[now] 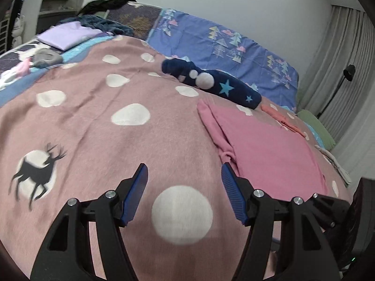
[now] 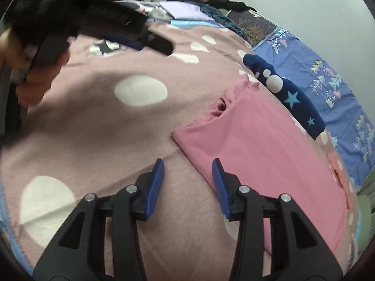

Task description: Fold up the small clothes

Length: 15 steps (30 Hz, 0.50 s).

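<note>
A folded pink garment (image 1: 269,149) (image 2: 257,140) lies flat on a dusty-pink blanket (image 1: 117,140) with white dots and a deer print. My left gripper (image 1: 184,166) hovers open over bare blanket just left of the garment's gathered cuff, holding nothing. My right gripper (image 2: 188,161) stands open at the garment's near left corner, its right pad over the pink edge and nothing gripped. In the right wrist view the left gripper (image 2: 152,43) shows blurred at the upper left, held by a hand (image 2: 35,86). A navy star-print garment (image 1: 225,86) (image 2: 293,98) lies beyond the pink one.
A salmon garment (image 1: 281,117) (image 2: 337,171) lies to the right of the pink one. A folded lilac cloth (image 1: 68,35) and a grey item (image 1: 46,57) sit at the far left. A blue patterned sheet (image 1: 211,42) lies behind, with curtains (image 1: 339,70) at the right.
</note>
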{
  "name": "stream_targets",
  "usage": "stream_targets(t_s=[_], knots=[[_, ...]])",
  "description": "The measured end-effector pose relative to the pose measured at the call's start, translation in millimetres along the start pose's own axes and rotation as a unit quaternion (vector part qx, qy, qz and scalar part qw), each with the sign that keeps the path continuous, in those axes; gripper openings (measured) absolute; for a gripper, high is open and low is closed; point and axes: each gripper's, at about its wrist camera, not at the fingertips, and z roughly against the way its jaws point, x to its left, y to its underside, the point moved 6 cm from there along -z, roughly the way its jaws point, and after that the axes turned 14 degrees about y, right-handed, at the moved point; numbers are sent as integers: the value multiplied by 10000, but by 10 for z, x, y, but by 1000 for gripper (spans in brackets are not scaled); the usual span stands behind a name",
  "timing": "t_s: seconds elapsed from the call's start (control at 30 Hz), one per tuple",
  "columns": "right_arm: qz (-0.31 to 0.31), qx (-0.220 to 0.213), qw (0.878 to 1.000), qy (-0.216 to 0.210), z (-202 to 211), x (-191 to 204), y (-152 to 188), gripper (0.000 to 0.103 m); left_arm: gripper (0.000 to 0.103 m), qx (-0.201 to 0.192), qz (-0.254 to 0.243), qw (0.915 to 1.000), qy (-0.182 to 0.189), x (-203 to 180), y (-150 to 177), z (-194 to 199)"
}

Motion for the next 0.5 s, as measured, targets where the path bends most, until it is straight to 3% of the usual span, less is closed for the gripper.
stream_targets(t_s=[0.07, 0.13, 0.2, 0.33, 0.5], knots=[[-21, 11, 10000, -19, -34, -3, -11, 45, 61, 177, 61, 9996, 223, 4, -70, -194], [-133, 41, 9999, -56, -51, -23, -22, 47, 38, 338, 19, 9982, 496, -37, -99, -355], [-272, 83, 9995, -128, -80, -57, -35, 48, 24, 635, -128, 9948, 791, -137, -97, -562], [-917, 85, 9943, -533, 2, -313, -66, 46, 22, 985, -432, 9895, 966, -273, -53, -810], [-1875, 182, 9814, -368, -177, -1281, -486, 40, 26, 1228, -331, 9862, 1061, -291, 25, -996]])
